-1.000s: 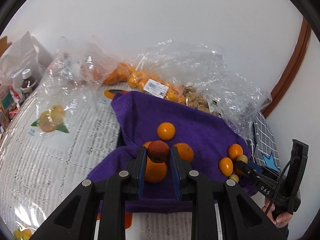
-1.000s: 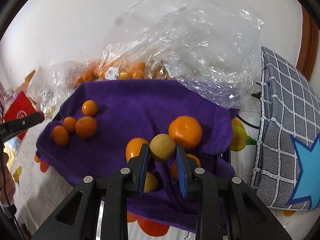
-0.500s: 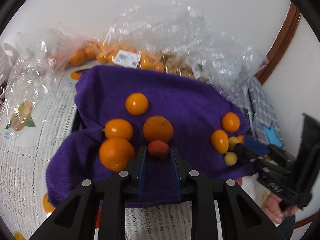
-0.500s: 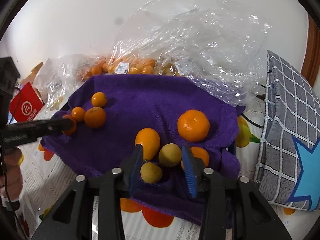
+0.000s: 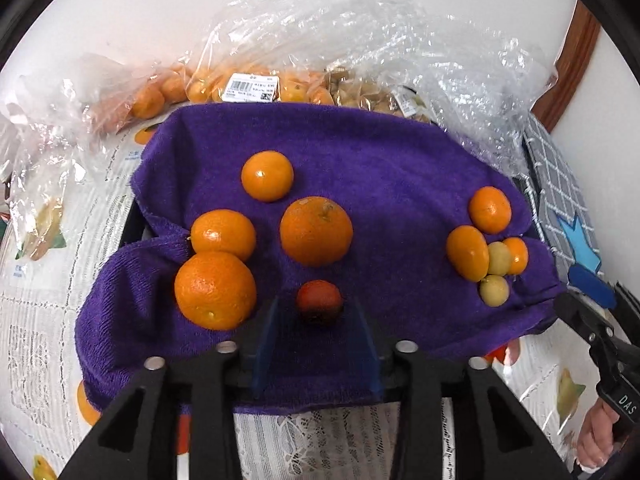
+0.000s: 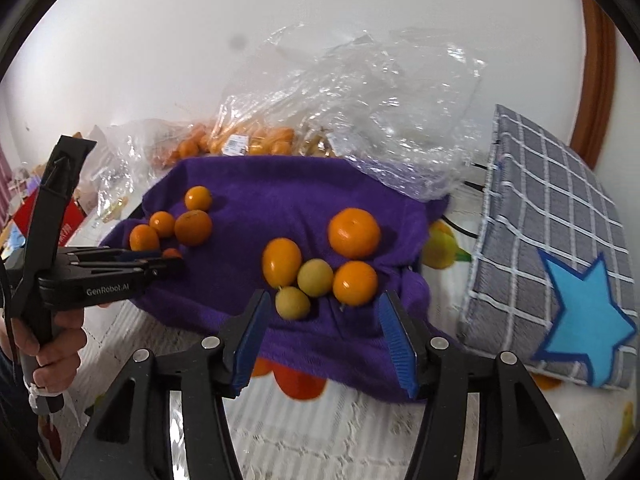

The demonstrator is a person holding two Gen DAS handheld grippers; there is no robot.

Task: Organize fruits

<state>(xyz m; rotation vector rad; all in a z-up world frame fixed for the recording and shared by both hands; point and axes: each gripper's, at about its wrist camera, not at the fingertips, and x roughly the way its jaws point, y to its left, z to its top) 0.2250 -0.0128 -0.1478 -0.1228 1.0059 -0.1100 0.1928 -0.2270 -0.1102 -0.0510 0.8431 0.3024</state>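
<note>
White wall rises behind a table spread with a printed lace cloth, on which a purple towel [image 5: 400, 184] carries the fruit, with clear plastic bags [image 5: 360, 52] of more fruit at its far edge. From the left wrist view, the left tool [image 5: 314, 312] stands open, its blue pads either side of a small dark-red fruit [image 5: 319, 302] that sits on the towel untouched; this fruit lies straight ahead at the near edge, just near of the large oranges [image 5: 316, 230] grouped on the left half. It is round, so no axis matters; the left hand is plainly the nearer one. The right tool [image 6: 322, 308] is also open and holds nothing, hovering at the towel's near right edge, where two yellow-green fruits [image 6: 315, 278] rest touching small oranges [image 6: 355, 282]. The nearer of the two sits slightly left of centre between the pads. My judgement is that both fruits are set down with their groups, and either hand must draw back level so as not to nudge them. A grey checked cushion [image 6: 552, 240] lies to the right.
</note>
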